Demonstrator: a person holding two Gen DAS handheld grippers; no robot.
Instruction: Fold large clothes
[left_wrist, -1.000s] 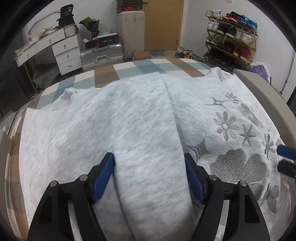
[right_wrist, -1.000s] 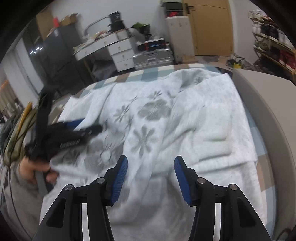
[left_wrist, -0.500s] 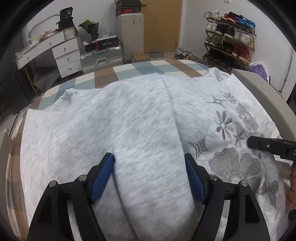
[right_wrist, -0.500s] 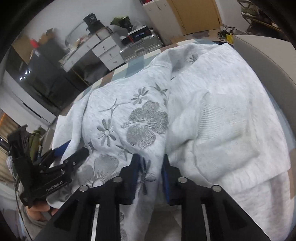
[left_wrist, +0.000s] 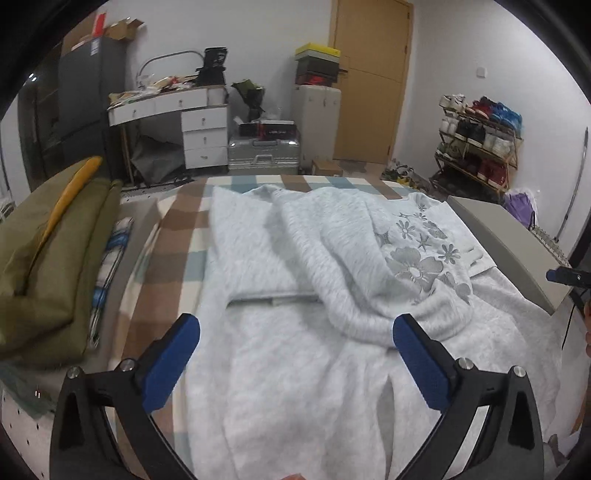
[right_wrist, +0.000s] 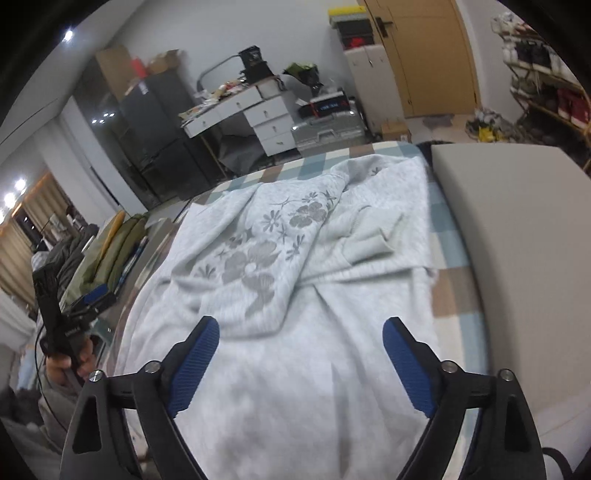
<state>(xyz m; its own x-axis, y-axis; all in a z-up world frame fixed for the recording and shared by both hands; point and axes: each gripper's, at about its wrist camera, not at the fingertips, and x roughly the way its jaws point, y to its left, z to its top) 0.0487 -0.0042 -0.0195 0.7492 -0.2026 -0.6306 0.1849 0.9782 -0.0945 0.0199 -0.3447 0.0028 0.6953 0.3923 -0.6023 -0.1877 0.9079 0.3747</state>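
A: A cluttered bedroom. A white desk (left_wrist: 173, 107) stands against the far wall, with a silver case (left_wrist: 263, 155) beside it on the floor, a wooden door (left_wrist: 371, 79) further right and a shoe rack (left_wrist: 476, 144) in the right corner. The bed (left_wrist: 166, 266) in front has a checked cover in brown, blue and cream.

B: And the garment?

A: A pale grey sweatshirt (left_wrist: 295, 325) is spread over most of the bed. One part is folded over the rest, so a rounded fold edge lies across the middle. Grey flowers (left_wrist: 417, 258) are stitched on the turned-over part. In the right wrist view a ribbed cuff (right_wrist: 384, 230) lies on top, on the right side.

B: What about the grippers?

A: The left gripper (left_wrist: 295, 354) is released, with its blue pads (left_wrist: 171, 363) spread wide above the near part of the cloth and nothing between them. The right gripper (right_wrist: 301, 365) is the same: splayed apart over the near cloth and empty.

B: Do they touch the cloth?

A: I cannot tell from either view.

B: Anything beside the bed?

A: An olive bundle (left_wrist: 48, 258) with a yellow strip sits to the left. A grey headboard (right_wrist: 517, 240) runs along the right side. In the right wrist view, a hand (right_wrist: 68, 363) grips the left gripper's handle at the far left.
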